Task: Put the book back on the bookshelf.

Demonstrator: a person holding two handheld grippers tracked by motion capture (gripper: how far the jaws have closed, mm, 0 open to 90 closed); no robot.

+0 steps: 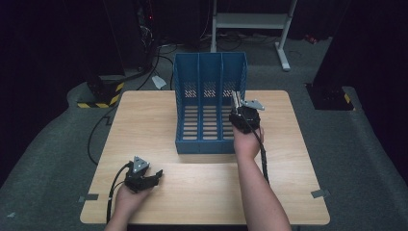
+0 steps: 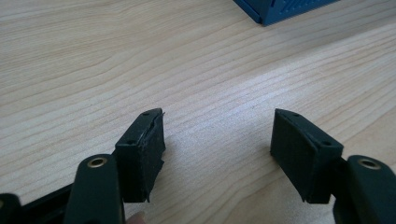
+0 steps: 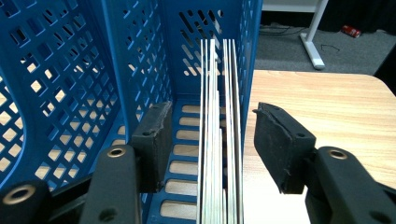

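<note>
Right gripper view: spread right tongs (image 3: pixel 208 140) straddle upright sheets (image 3: pixel 219 140) in blue file rack (image 3: pixel 140 60).

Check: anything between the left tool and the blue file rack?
Nothing: bare wooden tabletop separates the left tool from the blue file rack, as seen in the high view and the left gripper view.

We see a light wooden surface (image 1: pixel 202 192) on grey carpet (image 1: pixel 53 144). At twelve o'clock a white metal frame (image 1: pixel 284 33) stands; at ten o'clock, a yellow-and-black striped block (image 1: pixel 103 94) with dark cables (image 1: pixel 159 60).
</note>
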